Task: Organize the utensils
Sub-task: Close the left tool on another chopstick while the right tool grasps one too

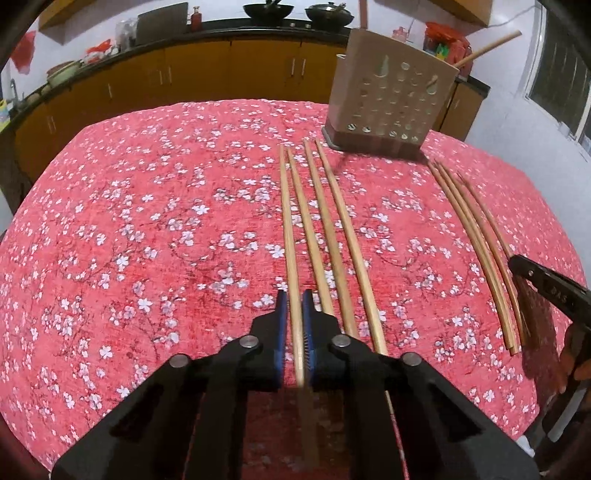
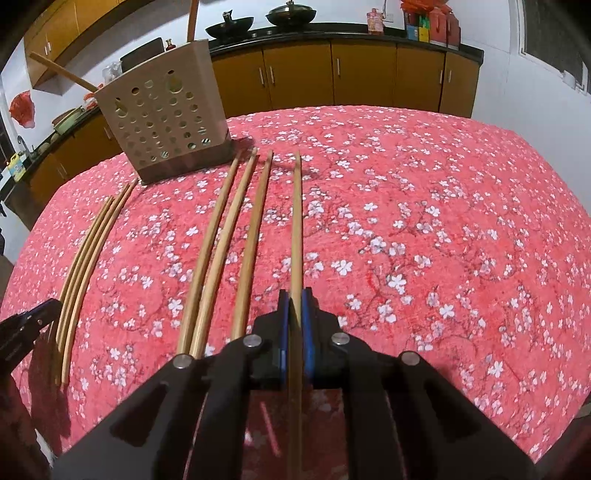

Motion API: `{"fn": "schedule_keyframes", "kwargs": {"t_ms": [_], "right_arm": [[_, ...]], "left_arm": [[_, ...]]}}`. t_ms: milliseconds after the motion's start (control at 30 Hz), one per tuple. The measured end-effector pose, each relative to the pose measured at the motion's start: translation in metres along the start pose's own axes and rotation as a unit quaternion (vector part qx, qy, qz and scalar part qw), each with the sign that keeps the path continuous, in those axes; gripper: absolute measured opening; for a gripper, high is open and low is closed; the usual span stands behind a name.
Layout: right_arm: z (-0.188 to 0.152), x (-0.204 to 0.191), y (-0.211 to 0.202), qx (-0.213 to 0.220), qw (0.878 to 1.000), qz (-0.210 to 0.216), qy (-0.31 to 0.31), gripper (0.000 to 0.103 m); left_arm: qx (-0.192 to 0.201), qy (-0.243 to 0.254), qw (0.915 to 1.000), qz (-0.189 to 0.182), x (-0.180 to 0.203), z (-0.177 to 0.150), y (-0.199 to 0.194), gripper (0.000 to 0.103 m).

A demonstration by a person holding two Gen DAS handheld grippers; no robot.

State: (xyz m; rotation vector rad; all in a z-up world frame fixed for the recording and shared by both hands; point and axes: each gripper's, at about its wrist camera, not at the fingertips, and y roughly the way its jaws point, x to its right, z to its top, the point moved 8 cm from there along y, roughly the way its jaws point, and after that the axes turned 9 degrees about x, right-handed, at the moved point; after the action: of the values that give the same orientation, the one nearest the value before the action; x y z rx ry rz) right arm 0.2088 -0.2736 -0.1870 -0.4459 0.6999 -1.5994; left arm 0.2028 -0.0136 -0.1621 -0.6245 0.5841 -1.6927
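Several wooden chopsticks lie in two groups on the red floral tablecloth (image 1: 147, 221). My left gripper (image 1: 294, 301) is shut on the leftmost chopstick (image 1: 288, 221) of its near group, low over the cloth. My right gripper (image 2: 295, 299) is shut on the rightmost chopstick (image 2: 296, 221) of its near group. A beige perforated utensil holder (image 1: 388, 99) stands at the far side of the table, with one chopstick (image 1: 491, 46) leaning out of it; the holder also shows in the right wrist view (image 2: 166, 110). Each view shows the other gripper at its edge.
A thinner chopstick group lies apart, in the left wrist view (image 1: 476, 251) at the right and in the right wrist view (image 2: 85, 258) at the left. Behind the table runs a counter with yellow cabinets (image 2: 332, 74) and two black woks (image 1: 295, 11).
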Motion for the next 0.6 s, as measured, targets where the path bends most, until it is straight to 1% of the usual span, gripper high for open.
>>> {"fn": "schedule_keyframes", "kwargs": {"t_ms": [133, 300, 433, 600], "right_arm": [[0.001, -0.001, 0.001, 0.005, 1.0, -0.004, -0.012, 0.008], [0.013, 0.006, 0.012, 0.008, 1.0, -0.004, 0.0, 0.008], [0.022, 0.012, 0.022, 0.014, 1.0, -0.009, 0.006, 0.008], [0.023, 0.013, 0.025, 0.013, 1.0, -0.007, 0.007, 0.008]], "left_arm": [[0.001, 0.002, 0.9998, 0.018, -0.009, 0.006, 0.005, 0.007], [0.007, -0.023, 0.9987, 0.044, -0.036, 0.023, 0.018, 0.007], [0.009, -0.046, 0.9984, 0.03, -0.048, 0.028, 0.021, 0.008], [0.017, -0.044, 0.9986, 0.026, -0.046, 0.024, 0.016, 0.008]]}}
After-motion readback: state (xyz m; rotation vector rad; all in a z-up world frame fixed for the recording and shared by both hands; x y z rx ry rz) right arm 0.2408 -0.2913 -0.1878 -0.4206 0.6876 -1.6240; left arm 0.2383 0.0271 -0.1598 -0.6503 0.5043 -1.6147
